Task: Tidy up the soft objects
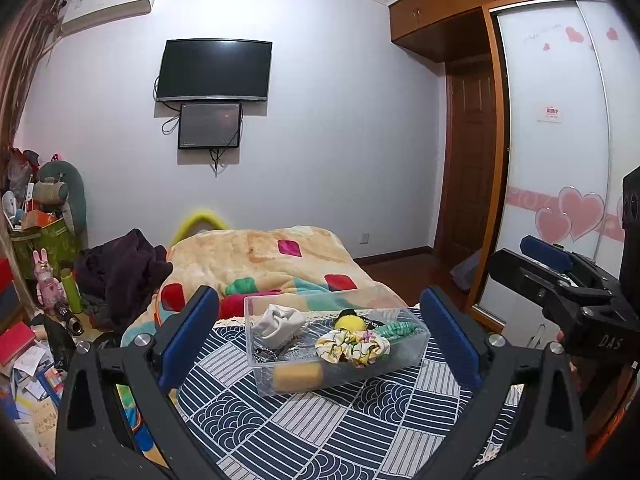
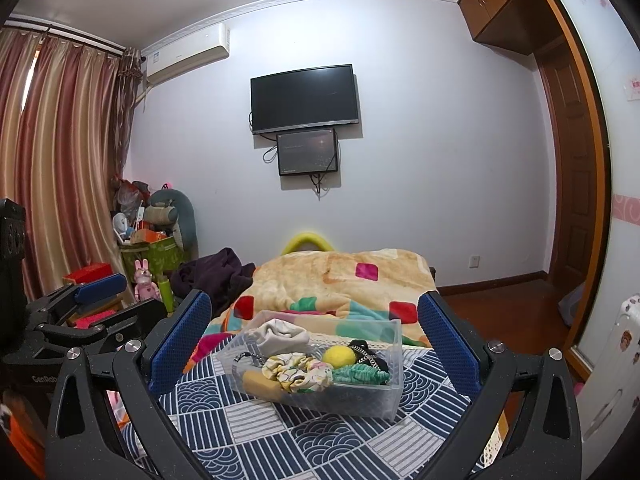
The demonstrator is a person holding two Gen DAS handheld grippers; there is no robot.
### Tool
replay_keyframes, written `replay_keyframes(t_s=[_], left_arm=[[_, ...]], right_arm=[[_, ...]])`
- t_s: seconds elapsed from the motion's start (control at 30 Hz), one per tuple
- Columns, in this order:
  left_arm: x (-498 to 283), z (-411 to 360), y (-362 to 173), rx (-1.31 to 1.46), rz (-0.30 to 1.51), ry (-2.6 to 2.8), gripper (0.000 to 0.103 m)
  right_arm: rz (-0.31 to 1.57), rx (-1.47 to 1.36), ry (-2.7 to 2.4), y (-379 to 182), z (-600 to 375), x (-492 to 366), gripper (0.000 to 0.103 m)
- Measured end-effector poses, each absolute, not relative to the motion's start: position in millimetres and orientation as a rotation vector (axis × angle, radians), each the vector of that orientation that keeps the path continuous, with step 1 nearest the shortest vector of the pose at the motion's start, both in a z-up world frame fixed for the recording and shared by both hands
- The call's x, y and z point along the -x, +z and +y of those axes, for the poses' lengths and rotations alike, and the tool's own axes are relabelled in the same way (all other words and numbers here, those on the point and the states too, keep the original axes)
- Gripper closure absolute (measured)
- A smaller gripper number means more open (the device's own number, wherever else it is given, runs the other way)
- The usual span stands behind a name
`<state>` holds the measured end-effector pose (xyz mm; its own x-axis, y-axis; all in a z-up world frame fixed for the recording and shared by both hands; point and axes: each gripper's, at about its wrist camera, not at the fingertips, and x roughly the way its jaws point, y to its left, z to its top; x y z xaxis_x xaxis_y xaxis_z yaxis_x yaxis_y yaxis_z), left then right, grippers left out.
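A clear plastic bin (image 1: 416,354) (image 2: 384,394) stands on the blue-and-white patterned cloth (image 1: 320,432) (image 2: 280,440). It holds a white sock (image 1: 278,324) (image 2: 278,334), a floral scrunchie (image 1: 352,346) (image 2: 298,372), a yellow ball (image 1: 350,322) (image 2: 339,356), a green scrunchie (image 1: 396,329) (image 2: 360,374), a yellow sponge (image 1: 298,376) (image 2: 260,384) and dark hair ties. My left gripper (image 1: 320,328) is open and empty, in front of the bin. My right gripper (image 2: 316,336) is open and empty, also in front of it. Each gripper shows at the edge of the other's view.
A bed with a patchwork blanket (image 1: 280,260) (image 2: 340,280) lies beyond the cloth. Dark clothes (image 1: 124,268) (image 2: 212,276) are heaped at its left. Clutter and boxes (image 1: 32,320) stand on the floor at left. A wardrobe (image 1: 560,140) and door are at right.
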<state>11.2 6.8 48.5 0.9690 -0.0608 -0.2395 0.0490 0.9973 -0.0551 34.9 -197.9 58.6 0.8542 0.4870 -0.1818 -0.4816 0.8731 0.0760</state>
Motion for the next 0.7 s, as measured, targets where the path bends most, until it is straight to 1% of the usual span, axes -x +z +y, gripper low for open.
replay_keyframes(t_s=[0.7], left_arm=[[-12.3, 7.3, 49.0, 0.067, 0.255, -0.079, 0.001]], right_arm=[[0.197, -0.028, 0.512, 57.7, -197.2, -34.8, 0.0]])
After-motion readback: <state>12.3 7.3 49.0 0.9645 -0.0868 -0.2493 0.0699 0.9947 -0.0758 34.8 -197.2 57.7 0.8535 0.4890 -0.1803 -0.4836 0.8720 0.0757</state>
